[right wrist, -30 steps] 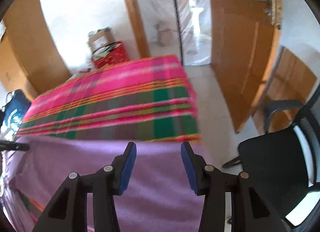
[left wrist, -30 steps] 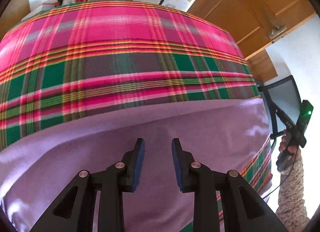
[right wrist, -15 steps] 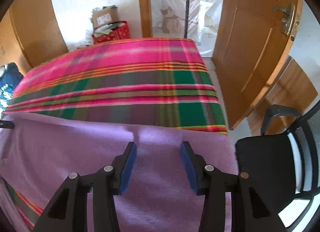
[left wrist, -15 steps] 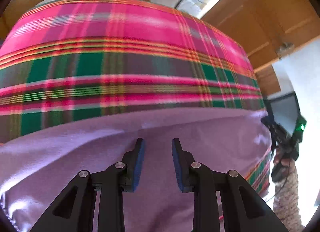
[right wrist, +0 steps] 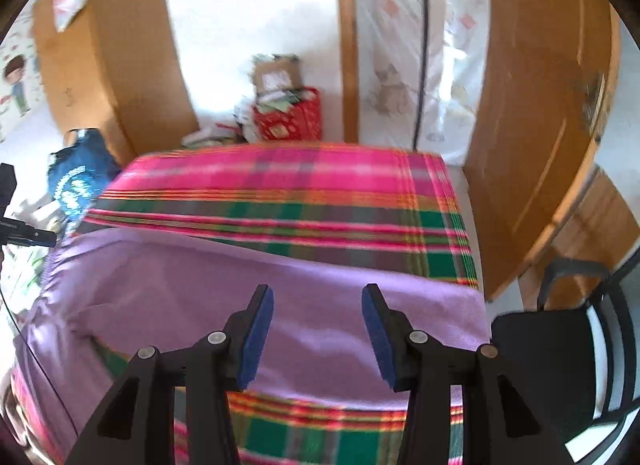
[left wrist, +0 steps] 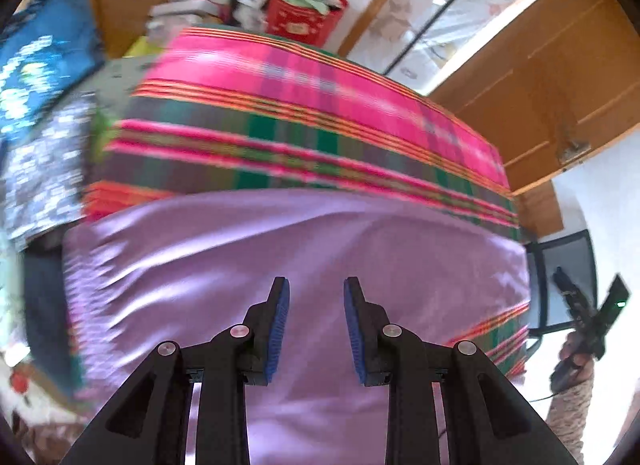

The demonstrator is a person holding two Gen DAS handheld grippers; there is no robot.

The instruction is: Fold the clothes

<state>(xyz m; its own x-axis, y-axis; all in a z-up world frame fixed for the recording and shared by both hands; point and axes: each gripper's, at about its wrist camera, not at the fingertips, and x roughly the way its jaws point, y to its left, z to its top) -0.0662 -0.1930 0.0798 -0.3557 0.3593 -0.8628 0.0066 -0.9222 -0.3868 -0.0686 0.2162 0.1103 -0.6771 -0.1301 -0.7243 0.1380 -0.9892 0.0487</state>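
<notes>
Across the near edge of the desk [right wrist: 436,201], with its plaid cover, lies your lilac garment [left wrist: 304,257], spread flat from the left side to the right corner. Your left tongs [left wrist: 313,297] hang above its middle, pads narrowly apart and empty. Your right tongs [right wrist: 317,305] stand wider, also empty, over the cloth's right part beside the black chair [right wrist: 560,353].

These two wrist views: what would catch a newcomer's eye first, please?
The bright pink and green plaid cloth covering the table stands out most. A lilac garment lies spread across its near part, under both open tongs. Behind the table, by the wall, sits a red box stuffed with papers.
</notes>
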